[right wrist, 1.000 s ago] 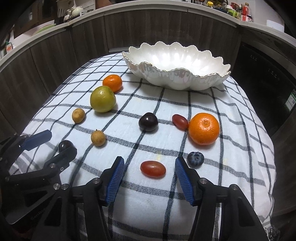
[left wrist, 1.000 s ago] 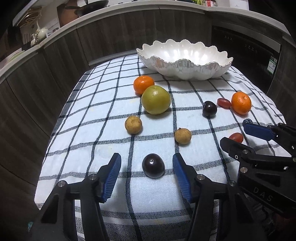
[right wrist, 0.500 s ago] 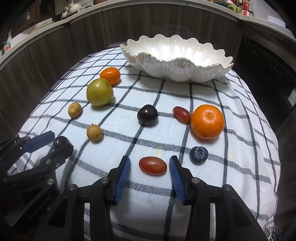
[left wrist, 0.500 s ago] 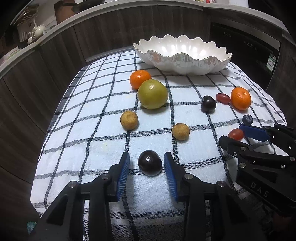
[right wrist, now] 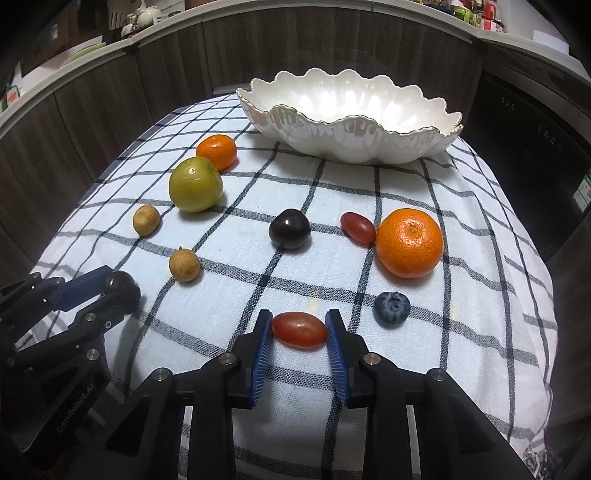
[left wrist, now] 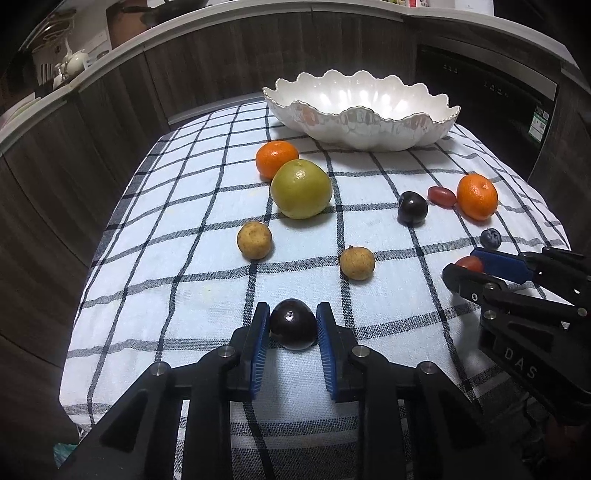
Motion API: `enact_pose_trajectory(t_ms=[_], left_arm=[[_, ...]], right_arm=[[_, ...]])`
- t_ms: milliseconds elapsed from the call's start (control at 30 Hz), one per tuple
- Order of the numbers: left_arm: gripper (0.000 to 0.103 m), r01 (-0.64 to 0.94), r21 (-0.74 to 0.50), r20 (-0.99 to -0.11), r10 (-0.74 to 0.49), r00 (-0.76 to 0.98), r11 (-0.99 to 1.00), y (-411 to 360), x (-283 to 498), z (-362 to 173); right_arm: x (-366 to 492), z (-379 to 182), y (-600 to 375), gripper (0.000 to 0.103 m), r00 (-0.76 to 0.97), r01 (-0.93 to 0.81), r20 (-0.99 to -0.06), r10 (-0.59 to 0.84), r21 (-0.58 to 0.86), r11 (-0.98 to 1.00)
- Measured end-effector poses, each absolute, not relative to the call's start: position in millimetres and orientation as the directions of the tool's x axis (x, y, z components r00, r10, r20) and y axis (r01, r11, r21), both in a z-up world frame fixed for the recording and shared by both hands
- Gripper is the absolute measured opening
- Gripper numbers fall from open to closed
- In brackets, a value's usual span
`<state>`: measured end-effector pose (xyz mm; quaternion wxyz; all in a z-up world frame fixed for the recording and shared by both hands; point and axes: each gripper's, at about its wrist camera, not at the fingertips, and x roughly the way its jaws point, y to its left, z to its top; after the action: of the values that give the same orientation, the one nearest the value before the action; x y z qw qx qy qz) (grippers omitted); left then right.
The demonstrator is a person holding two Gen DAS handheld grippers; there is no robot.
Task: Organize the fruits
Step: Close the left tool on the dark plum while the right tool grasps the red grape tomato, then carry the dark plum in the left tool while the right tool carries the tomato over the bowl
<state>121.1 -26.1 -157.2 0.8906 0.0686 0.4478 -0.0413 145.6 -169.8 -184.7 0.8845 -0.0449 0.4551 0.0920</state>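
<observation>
The left gripper clamps its blue pads on a dark purple round plum resting on the white checked cloth, its jaws having just closed in. The right gripper likewise pinches an oval red grape tomato, just left of a blueberry. Far ahead of both sits the white scalloped ceramic bowl.

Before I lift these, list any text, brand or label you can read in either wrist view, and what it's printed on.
"DAS": on the right gripper body, left wrist view; any further letters are out of view.
"Gen Robot.AI": on the left gripper body, right wrist view; first letter unclear.
Green label on the dark appliance: too small to read.
Jars on the counter: blurred, unreadable.
</observation>
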Motion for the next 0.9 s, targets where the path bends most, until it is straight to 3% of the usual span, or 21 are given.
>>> enact_pose_trajectory(t_ms=[900], left_arm=[[0.026,0.15,0.125,-0.775,0.001,0.632,0.981,-30.5,137.8,-132.4]], right_arm=[[159.0,-153.0,-174.3,0.031,0.615,-0.196,-0.783,0.096,-0.033,0.98]])
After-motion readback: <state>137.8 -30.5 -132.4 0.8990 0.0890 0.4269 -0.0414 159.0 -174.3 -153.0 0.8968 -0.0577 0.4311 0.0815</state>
